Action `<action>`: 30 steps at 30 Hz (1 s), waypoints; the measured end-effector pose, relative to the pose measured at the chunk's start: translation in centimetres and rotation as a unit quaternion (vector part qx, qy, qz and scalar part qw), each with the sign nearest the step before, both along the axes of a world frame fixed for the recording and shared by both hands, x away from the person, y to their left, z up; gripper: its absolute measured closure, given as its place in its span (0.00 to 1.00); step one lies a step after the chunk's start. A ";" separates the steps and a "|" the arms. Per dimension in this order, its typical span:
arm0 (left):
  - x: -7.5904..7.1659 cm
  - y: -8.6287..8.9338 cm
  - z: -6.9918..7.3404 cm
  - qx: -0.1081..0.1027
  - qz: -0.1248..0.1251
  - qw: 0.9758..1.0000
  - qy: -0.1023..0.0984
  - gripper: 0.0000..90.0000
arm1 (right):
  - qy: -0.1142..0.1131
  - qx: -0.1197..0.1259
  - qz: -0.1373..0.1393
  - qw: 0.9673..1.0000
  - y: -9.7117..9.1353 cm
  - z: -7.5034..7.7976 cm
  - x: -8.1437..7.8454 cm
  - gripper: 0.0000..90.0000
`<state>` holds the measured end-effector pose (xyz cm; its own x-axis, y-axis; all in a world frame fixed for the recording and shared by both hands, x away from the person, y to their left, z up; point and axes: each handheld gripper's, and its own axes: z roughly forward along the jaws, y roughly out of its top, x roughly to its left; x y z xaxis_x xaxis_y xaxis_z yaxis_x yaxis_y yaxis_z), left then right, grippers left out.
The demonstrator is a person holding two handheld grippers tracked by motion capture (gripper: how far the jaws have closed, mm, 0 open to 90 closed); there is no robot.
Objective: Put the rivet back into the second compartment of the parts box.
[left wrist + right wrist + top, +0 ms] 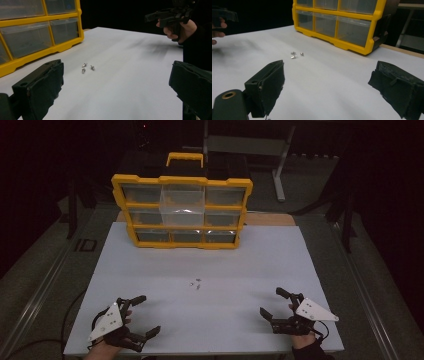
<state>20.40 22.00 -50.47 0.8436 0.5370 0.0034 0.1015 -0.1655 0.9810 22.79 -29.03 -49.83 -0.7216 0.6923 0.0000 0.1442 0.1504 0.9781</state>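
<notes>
Three small screws (195, 283) lie mid-table (in front of the yellow drawer organizer (182, 212)), well apart from left gripper (142, 316) and right gripper (272, 302), both with jaws spread wide, nothing between them

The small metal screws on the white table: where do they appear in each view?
High view: the screws lie mid-table, before the yellow organizer.
Left gripper view: screws left of centre, organizer upper left.
Right gripper view: screws left of centre, organizer above.

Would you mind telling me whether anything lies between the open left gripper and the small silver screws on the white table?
Nothing visible does: bare white table lies between the left gripper and the small silver screws.
</notes>
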 end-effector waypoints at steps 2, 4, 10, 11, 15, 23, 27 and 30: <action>0.1 0.0 0.0 -0.002 0.001 1.000 0.001 0.00 | -0.001 0.000 0.004 1.000 0.2 0.1 -0.1 0.11; 0.1 0.0 0.0 -0.002 0.002 1.000 0.001 0.00 | 0.001 0.003 0.005 1.000 0.3 0.0 0.0 0.11; 0.2 -0.1 -0.1 0.002 -0.003 1.000 0.003 0.00 | -0.002 -0.006 0.016 1.000 0.8 0.1 -0.2 0.11; 0.2 -0.1 -0.1 0.001 -0.003 1.000 0.004 0.00 | -0.002 -0.004 0.017 1.000 0.8 0.2 -0.3 0.11; 0.1 0.1 0.2 -0.006 -0.002 1.000 0.006 0.00 | -0.005 -0.006 0.019 1.000 0.7 0.3 -0.6 0.11; 0.5 0.2 2.8 -0.007 -0.042 0.999 0.005 0.00 | -0.013 -0.008 0.025 1.000 1.0 0.7 -1.1 0.11; 1.2 0.6 4.8 0.003 -0.073 0.997 0.008 0.00 | -0.010 -0.004 0.027 1.000 1.0 0.7 -1.0 0.11; 1.9 0.9 6.5 -0.006 -0.079 0.997 0.003 0.00 | -0.012 -0.002 0.025 1.000 0.9 0.8 -1.1 0.11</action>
<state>22.25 22.89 -43.99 0.9180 0.3966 -0.0067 0.0799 -0.1683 0.9825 21.70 -28.08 -49.00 -0.7552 0.6552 -0.0200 0.1135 0.1608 0.9804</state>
